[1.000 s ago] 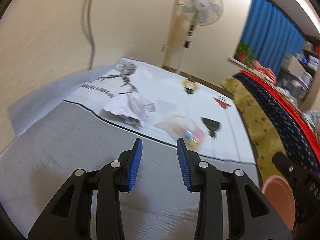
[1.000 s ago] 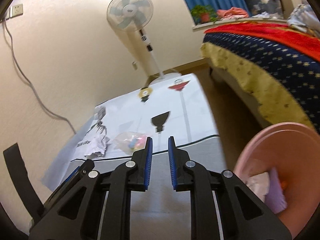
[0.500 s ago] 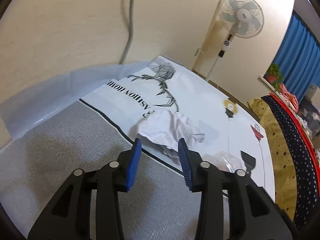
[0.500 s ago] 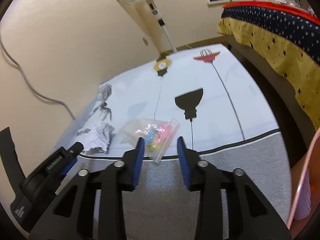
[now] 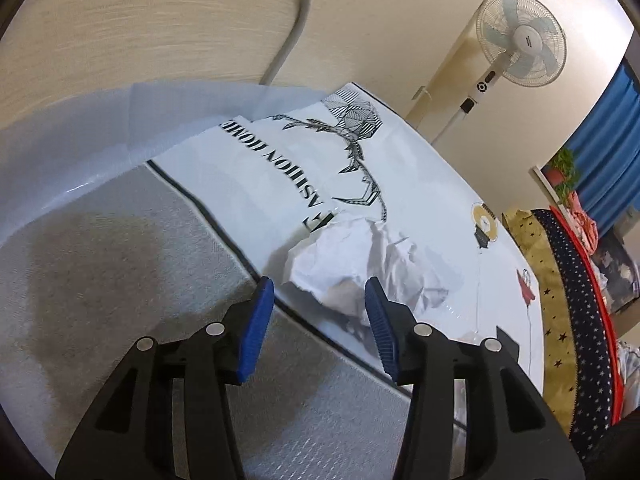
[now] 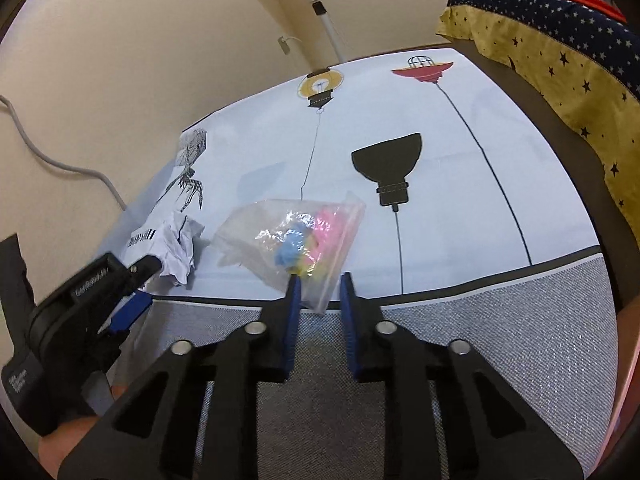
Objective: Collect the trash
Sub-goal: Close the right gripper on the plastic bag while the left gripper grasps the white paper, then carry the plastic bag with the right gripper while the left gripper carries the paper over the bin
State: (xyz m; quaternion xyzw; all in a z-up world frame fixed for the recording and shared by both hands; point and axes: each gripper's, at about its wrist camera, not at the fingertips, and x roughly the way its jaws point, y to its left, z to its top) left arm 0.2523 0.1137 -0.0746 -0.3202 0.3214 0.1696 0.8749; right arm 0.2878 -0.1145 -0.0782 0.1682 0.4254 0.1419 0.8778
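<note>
A crumpled white paper ball (image 5: 352,264) lies on the printed white mat (image 5: 432,168). My left gripper (image 5: 319,293) hovers just short of it, its jaws opening; the ball sits ahead of the blue pads (image 5: 260,312), untouched. A clear plastic bag (image 6: 296,236) with blue, pink and yellow bits lies further right. The right gripper (image 6: 320,285) is closing, with the bag's near corner between its pads and a gap still showing. In the right wrist view the left gripper (image 6: 140,286) reaches in from the left toward the paper ball (image 6: 180,252).
A grey carpet (image 6: 460,312) lies under both grippers in front of the mat. A standing fan (image 5: 520,44) and a grey cable (image 5: 296,28) are by the beige wall. A bed with a star-patterned cover (image 6: 560,40) borders the right side.
Both grippers came forward and down toward the mat. The left jaws widened in front of the paper ball. The right jaws opened, then narrowed around the bag's corner. The pink basin slid out of view.
</note>
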